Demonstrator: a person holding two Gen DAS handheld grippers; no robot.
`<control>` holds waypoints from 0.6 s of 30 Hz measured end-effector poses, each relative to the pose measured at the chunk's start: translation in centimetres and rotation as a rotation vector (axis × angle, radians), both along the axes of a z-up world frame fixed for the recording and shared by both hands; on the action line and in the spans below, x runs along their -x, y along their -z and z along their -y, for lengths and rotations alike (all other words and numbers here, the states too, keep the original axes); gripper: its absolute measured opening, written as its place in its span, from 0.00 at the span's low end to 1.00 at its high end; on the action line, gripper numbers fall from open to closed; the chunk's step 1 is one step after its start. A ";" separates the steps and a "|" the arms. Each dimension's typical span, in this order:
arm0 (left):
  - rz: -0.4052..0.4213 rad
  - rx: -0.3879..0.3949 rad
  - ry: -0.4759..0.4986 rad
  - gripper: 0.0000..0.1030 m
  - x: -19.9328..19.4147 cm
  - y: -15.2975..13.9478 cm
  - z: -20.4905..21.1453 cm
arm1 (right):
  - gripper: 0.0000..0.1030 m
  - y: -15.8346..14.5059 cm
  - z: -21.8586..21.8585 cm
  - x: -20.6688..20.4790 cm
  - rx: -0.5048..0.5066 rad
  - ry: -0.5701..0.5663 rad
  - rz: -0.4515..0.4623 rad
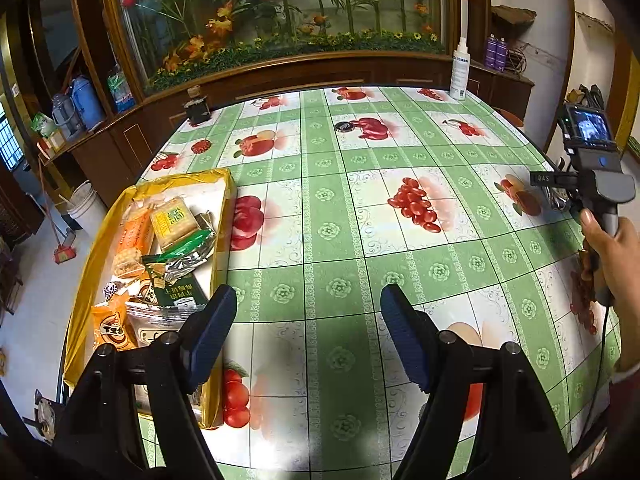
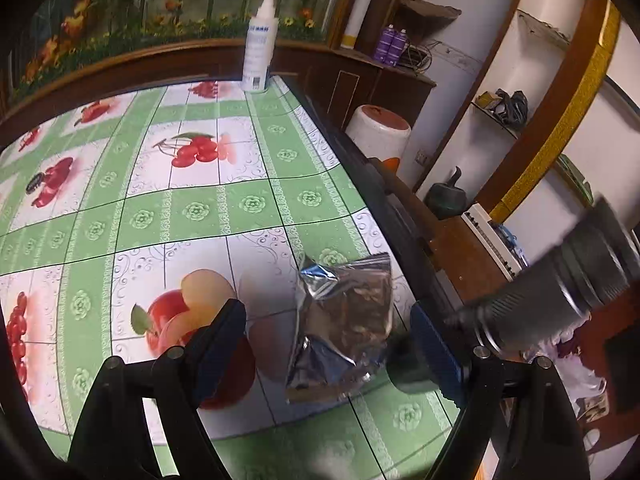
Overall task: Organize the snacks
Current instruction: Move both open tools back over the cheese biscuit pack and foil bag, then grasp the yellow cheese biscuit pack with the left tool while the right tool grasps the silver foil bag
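Foil packet, one, flat on tablecloth near right edge, between spread jaws of right gripper, ungrasped. Left gripper agape too, empty, beside one yellow tray heaped with snacks at left. One spray bottle far.

The left wrist camera sat behind its own gripper, above the near part of the table, and looked down and forward across the fruit-print cloth toward the flower mural on the far wall. The yellow snack box lay close at its left; the right hand showed at its right edge. The right wrist camera hung lower and nearer, over the table's right edge, facing forward and slightly right, with the silver foil packet close below its gripper. Both views shared the white spray bottle, the mural and the cloth's right side.
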State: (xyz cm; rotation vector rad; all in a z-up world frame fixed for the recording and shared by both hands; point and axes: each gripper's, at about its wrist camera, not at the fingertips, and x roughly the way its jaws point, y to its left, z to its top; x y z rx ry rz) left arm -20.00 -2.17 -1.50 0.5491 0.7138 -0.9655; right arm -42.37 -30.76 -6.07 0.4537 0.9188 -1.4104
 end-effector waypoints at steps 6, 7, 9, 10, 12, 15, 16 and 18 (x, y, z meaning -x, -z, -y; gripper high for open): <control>-0.016 -0.018 0.005 0.72 -0.1 0.4 0.4 | 0.87 1.9 1.7 -0.8 -0.069 0.011 -0.028; -0.017 -0.017 0.005 0.72 -0.1 0.4 0.4 | 0.86 2.2 1.7 -0.9 -0.090 0.000 -0.010; -0.019 -0.016 0.008 0.72 0.0 0.4 0.5 | 0.88 2.0 1.0 -1.1 -0.106 -0.031 0.038; -0.020 -0.017 0.010 0.72 0.1 0.4 0.6 | 0.89 1.9 0.6 -1.4 -0.111 -0.048 0.051; -0.022 -0.016 0.017 0.72 0.3 0.4 0.7 | 0.88 1.4 -0.6 -2.0 -0.122 -0.123 0.121; -0.021 -0.020 0.032 0.72 0.7 0.5 1.0 | 0.86 0.3 -3.7 -3.3 -0.201 -0.293 0.267; -0.020 -0.021 0.035 0.72 0.7 0.5 1.0 | 0.85 -0.1 -4.9 -3.5 -0.220 -0.357 0.323; -0.016 -0.023 0.041 0.72 0.7 0.5 0.9 | 0.86 -1.1 -7.7 -3.3 -0.177 -0.395 0.280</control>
